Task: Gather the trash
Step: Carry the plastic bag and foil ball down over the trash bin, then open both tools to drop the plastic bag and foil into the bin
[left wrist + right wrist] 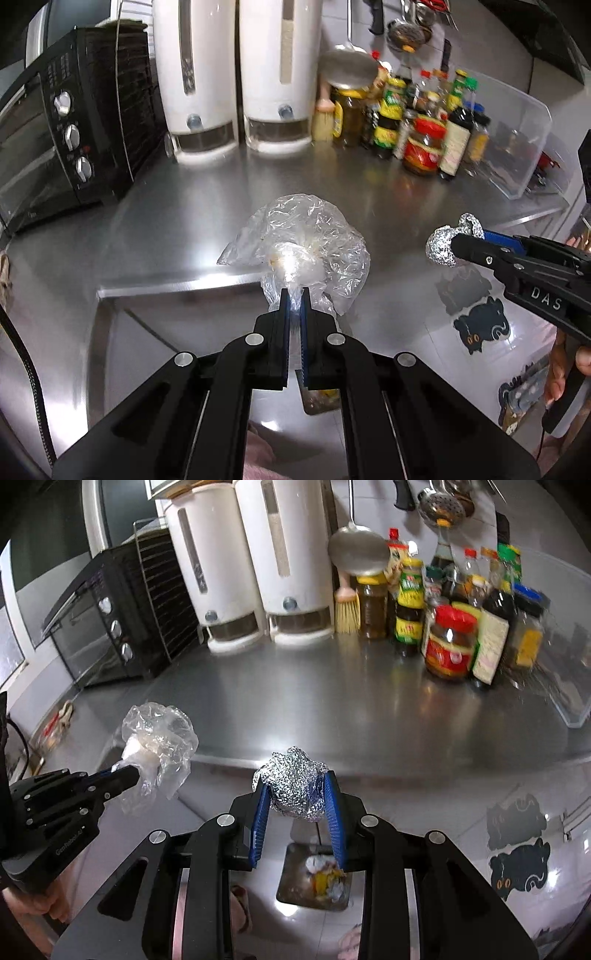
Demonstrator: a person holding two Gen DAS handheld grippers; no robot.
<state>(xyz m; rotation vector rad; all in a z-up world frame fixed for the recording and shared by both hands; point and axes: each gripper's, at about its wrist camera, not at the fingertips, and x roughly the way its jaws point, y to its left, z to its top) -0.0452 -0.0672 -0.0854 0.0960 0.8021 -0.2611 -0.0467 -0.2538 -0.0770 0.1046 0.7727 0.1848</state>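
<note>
My left gripper [294,295] is shut on a crumpled clear plastic bag [303,243] and holds it in the air just off the front edge of the steel counter [207,206]. The bag also shows in the right wrist view [159,738], with the left gripper [127,773] at the left. My right gripper [295,794] is shut on a crumpled ball of aluminium foil [293,784], held beyond the counter edge above an open trash bin [317,878] on the floor. The foil ball [441,247] and right gripper [461,240] show at the right in the left wrist view.
On the counter [332,709] stand a black toaster oven [62,129], two white dispensers [236,74], a cluster of sauce jars and bottles [413,122] and a clear plastic box [517,136]. Ladles hang on the wall. The bin holds scraps.
</note>
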